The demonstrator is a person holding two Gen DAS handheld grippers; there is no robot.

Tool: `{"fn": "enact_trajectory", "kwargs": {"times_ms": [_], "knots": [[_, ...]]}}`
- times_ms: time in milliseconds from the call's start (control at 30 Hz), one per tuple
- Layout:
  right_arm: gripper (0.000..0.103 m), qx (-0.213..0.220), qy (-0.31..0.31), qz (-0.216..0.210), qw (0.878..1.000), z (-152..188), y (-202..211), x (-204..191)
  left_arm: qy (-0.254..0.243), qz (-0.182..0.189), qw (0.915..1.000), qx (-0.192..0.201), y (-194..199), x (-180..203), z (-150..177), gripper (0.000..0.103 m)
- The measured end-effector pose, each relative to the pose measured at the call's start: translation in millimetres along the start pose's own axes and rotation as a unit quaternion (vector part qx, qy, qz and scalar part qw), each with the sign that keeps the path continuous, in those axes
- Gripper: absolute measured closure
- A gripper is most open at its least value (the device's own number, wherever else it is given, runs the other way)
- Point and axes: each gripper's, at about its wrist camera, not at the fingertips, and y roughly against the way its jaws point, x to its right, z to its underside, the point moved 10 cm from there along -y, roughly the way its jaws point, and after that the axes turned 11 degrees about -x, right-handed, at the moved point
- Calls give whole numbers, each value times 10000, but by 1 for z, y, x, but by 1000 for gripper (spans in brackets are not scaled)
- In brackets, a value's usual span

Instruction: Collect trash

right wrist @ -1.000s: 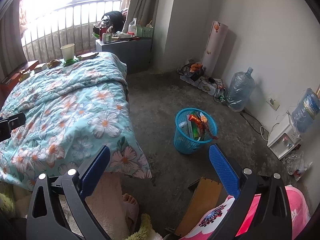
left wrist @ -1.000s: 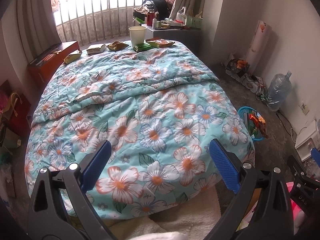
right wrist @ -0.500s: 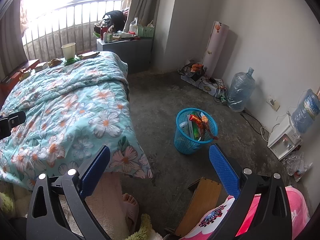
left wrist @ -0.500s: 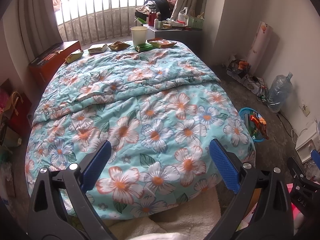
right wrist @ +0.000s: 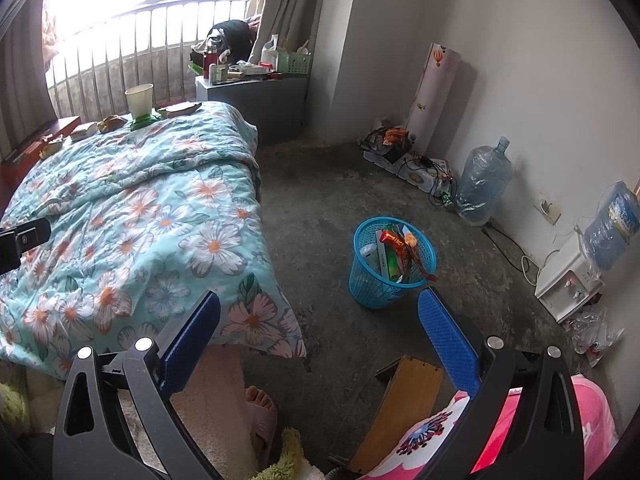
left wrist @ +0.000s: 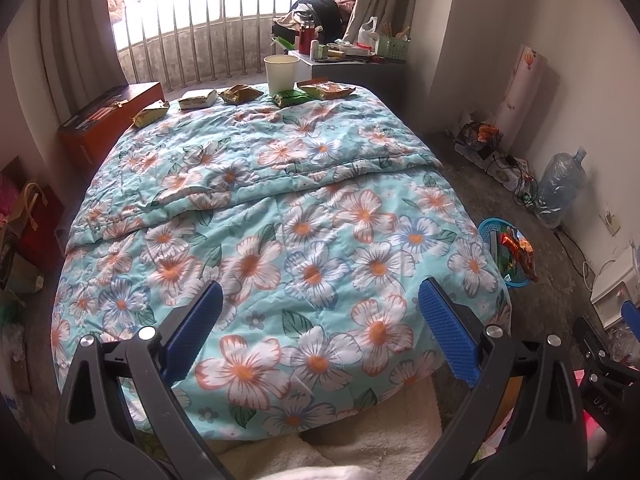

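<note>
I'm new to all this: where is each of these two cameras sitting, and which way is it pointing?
Left wrist: rides the open left gripper, looking up the flowered quilt toward the paper cup and snack packets; only its own fingers show.
Right wrist: rides the open right gripper, looking at the floor and blue trash basket; a slippered foot shows.
Shared: quilt, cup, basket, water jug.

I can't read the print on the snack packets (left wrist: 240,94) at the bed's far end. The quilt (left wrist: 280,220) hides part of the blue basket (left wrist: 490,232) from my left camera.
</note>
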Motion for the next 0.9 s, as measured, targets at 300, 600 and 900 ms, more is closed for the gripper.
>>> {"fn": "enact_trajectory", "kwargs": {"times_ms": [300, 600, 900], "knots": [[7, 13, 20, -11, 10000, -2, 2, 0, 0, 1, 10000, -1, 0, -1, 0, 9], [7, 16, 20, -25, 10000, -2, 1, 0, 9, 2, 10000, 1, 0, -2, -1, 9], [7, 21, 20, -28, 10000, -2, 2, -1, 8, 4, 10000, 0, 0, -2, 0, 9]]}}
